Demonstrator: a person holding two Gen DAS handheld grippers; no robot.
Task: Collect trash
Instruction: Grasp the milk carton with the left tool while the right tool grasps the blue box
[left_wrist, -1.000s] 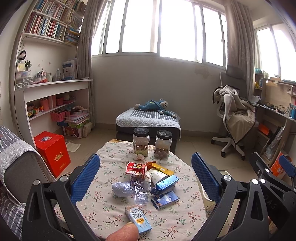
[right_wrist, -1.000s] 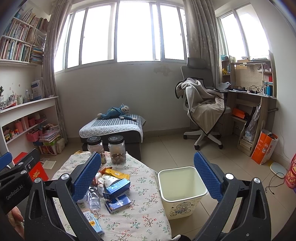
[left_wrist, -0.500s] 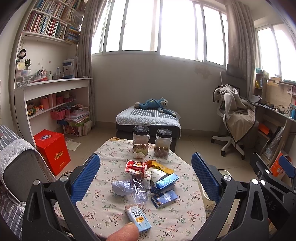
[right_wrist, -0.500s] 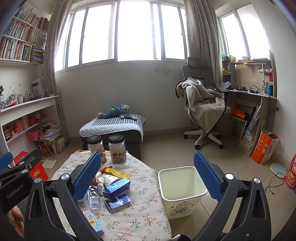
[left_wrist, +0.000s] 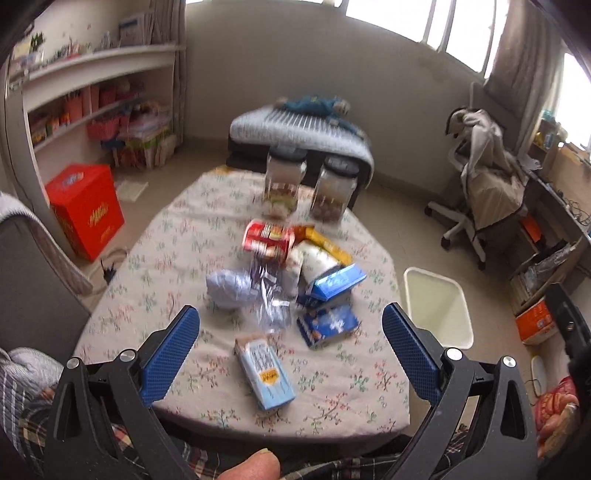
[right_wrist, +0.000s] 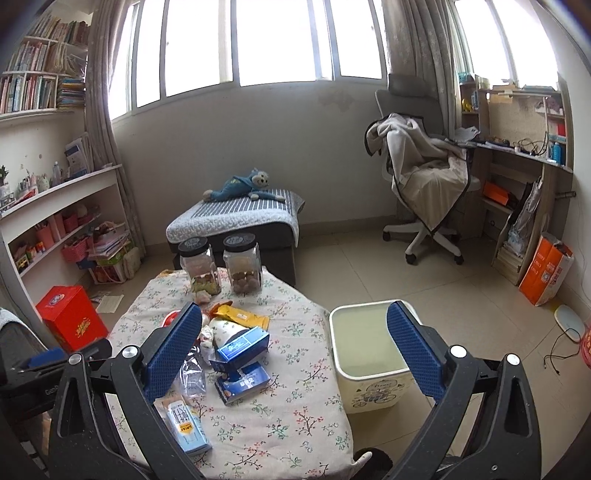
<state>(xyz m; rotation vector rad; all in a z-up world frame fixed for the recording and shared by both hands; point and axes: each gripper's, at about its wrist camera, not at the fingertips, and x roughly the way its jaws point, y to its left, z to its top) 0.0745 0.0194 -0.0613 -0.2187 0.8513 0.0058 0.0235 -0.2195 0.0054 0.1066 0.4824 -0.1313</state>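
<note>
While the trash (left_wrist: 280, 291) lay heaped on the table (left_wrist: 159, 258) and the bin (right_wrist: 369, 354) beside it looked empty, both grippers, left (left_wrist: 290, 345) and right (right_wrist: 293, 349), hovered wide open, holding nothing, so collection seemed unstarted.

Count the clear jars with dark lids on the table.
2. Both stand upright, side by side at the table's far edge: the left jar and the right jar. None looks hidden.
</note>
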